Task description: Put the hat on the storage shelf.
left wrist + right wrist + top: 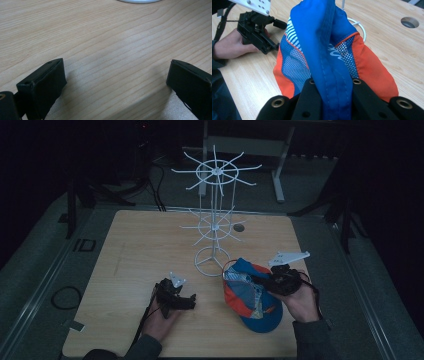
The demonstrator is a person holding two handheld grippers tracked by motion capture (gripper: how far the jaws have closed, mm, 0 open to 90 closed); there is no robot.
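Your left claw (192,301): black boxy body, grey three-cornered plate on top, black cable trailing past your dark sleeve (145,347). Jaws thick, black, blocky, small hole in each tip. Your right claw (256,280): same black build, pale plate with drilled holes, brass-ringed screw holes along jaw bases. Dark cuff (309,330) at right wrist.

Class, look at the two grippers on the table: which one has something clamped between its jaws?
The right gripper: its jaws pinch the blue and orange cap. The left gripper has open jaws with only bare table between them.
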